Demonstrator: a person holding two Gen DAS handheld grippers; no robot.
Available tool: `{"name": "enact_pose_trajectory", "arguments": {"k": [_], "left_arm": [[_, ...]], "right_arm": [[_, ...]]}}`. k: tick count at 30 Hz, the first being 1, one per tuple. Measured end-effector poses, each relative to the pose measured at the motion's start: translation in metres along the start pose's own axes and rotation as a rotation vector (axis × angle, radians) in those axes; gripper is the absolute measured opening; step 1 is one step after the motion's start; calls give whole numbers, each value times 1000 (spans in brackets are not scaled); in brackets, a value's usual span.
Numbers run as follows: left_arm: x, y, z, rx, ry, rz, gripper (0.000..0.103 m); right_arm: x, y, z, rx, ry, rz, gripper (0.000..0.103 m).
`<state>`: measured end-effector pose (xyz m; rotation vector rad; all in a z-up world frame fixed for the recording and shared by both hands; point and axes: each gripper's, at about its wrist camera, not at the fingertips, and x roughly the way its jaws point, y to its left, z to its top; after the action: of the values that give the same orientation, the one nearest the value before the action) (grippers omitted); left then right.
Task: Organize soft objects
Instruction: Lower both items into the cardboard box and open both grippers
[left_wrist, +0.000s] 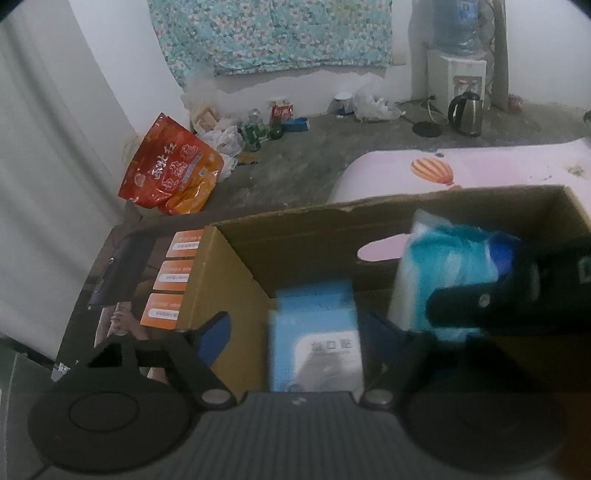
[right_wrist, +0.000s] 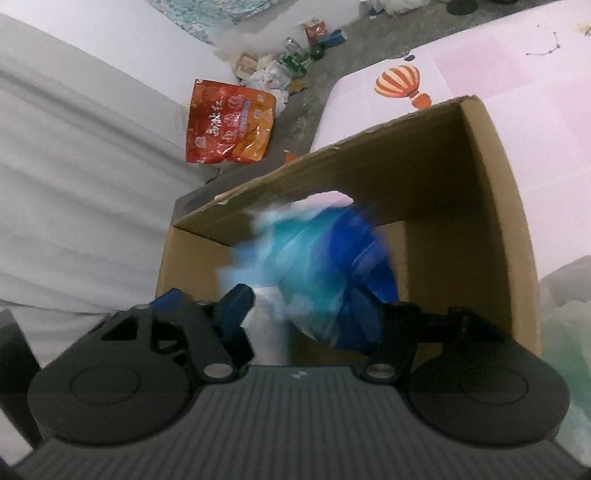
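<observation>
An open cardboard box (left_wrist: 236, 273) (right_wrist: 491, 206) stands on a pink table. My right gripper (right_wrist: 299, 310) is shut on a soft blue and white bundle (right_wrist: 317, 266) and holds it over the box opening; the bundle is motion-blurred. In the left wrist view the same bundle (left_wrist: 443, 266) and the right gripper's black arm hang over the box's right half. My left gripper (left_wrist: 295, 332) is open above the box, its fingers wide apart. A light blue packet (left_wrist: 314, 332) lies inside the box between them.
The pink table (right_wrist: 480, 74) with a hot-air-balloon print extends behind the box. A red snack bag (left_wrist: 170, 170), bottles and rubbish lie on the floor by the white wall. A kettle (left_wrist: 465, 112) and a water dispenser stand far back.
</observation>
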<state>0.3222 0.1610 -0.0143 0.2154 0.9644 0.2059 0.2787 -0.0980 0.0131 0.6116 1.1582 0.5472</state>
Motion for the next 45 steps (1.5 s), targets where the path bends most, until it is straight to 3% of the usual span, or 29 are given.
{"name": "enact_pose_trajectory", "arguments": {"k": [6, 13, 18, 24, 36, 45], "left_arm": [[1, 3, 0, -15, 8, 11, 83], [-25, 16, -8, -63, -1, 3, 83], [-40, 23, -14, -80, -23, -9, 83], [-49, 28, -15, -96, -29, -6, 83], [-62, 28, -20, -114, -34, -12, 83], [-101, 23, -29, -135, -68, -54, 88]], "right_arm": [[1, 4, 9, -22, -18, -25, 61], [5, 5, 20, -72, -31, -75, 59], [30, 2, 20, -82, 17, -106, 41], [49, -1, 10, -97, 88, -108, 29], [50, -1, 5, -110, 166, -68, 30], [-20, 5, -2, -187, 47, 1, 35]]}}
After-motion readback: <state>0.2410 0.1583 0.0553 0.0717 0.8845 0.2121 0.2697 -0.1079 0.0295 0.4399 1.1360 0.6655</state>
